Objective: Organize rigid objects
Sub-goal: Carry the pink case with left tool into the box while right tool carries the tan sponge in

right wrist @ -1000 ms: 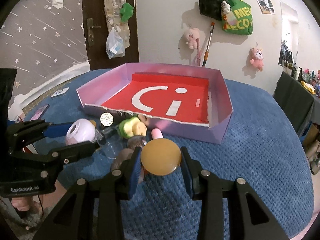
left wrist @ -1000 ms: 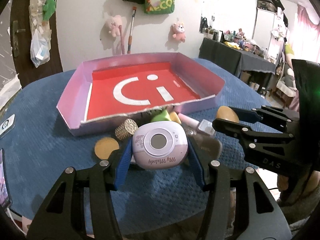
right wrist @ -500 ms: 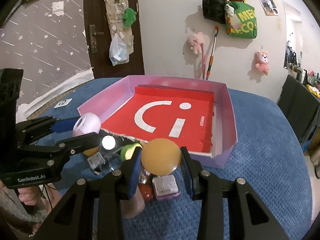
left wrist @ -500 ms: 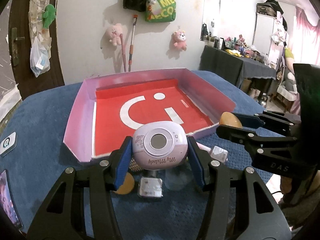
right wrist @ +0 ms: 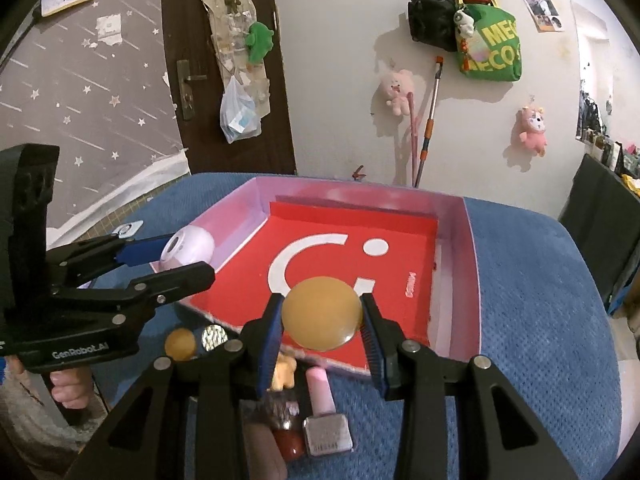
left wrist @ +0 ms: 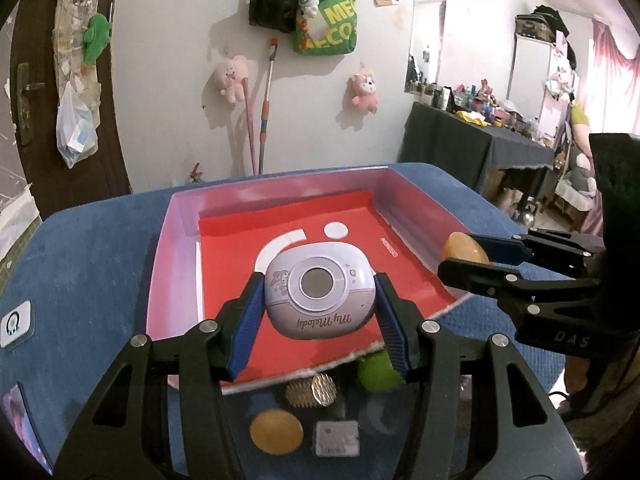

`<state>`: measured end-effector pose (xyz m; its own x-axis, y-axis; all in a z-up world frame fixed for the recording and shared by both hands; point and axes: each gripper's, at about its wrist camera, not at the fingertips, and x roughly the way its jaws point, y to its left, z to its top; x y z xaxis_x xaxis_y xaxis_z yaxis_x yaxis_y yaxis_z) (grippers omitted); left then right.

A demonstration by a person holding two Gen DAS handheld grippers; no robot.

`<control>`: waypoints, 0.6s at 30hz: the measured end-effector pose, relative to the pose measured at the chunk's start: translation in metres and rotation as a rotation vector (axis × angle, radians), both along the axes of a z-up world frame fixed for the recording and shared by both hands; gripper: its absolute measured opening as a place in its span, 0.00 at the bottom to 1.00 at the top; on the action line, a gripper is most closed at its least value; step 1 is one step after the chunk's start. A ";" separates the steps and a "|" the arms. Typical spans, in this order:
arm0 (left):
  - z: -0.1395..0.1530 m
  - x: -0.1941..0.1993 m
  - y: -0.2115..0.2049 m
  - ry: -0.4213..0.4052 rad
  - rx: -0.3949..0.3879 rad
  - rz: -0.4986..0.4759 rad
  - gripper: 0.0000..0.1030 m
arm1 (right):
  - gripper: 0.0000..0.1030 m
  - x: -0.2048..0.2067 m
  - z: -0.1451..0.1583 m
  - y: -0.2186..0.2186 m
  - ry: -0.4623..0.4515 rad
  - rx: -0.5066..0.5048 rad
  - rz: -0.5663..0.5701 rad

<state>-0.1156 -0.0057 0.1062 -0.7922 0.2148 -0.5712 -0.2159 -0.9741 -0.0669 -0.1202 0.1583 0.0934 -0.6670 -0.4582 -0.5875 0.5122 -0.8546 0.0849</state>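
Grippers, left (left wrist: 320, 316) and right (right wrist: 322, 322), angle down over tray (left wrist: 180, 248).

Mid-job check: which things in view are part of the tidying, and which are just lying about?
Job:
- lilac gadget, in left hand-held gripper
- amber disc, in right hand-held gripper
- pink box
- nail polish bottle
- second amber disc

Lying about:
- green bag
- plush toys
- white card

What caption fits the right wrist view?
Right gripper holds a round amber disc above the pink-walled red-floored box.
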 end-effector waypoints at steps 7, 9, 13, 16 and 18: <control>0.005 -0.025 -0.005 -0.006 0.001 0.003 0.50 | 0.39 -0.025 0.003 -0.006 -0.020 0.001 0.012; 0.005 -0.034 -0.006 -0.014 0.002 0.003 0.50 | 0.39 -0.032 0.001 -0.007 -0.034 -0.004 0.012; 0.002 -0.050 -0.006 -0.033 -0.001 0.001 0.50 | 0.39 -0.047 0.000 -0.010 -0.051 -0.005 0.002; 0.000 -0.064 -0.007 -0.056 0.009 -0.002 0.50 | 0.39 -0.059 0.002 -0.010 -0.059 -0.006 -0.003; -0.002 -0.075 -0.010 -0.073 0.022 0.001 0.50 | 0.39 -0.068 0.002 -0.013 -0.067 -0.002 -0.007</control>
<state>-0.1904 -0.0153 0.1038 -0.7488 0.2270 -0.6227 -0.2085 -0.9725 -0.1037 -0.1879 0.1452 0.0953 -0.6295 -0.4548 -0.6300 0.4993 -0.8580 0.1204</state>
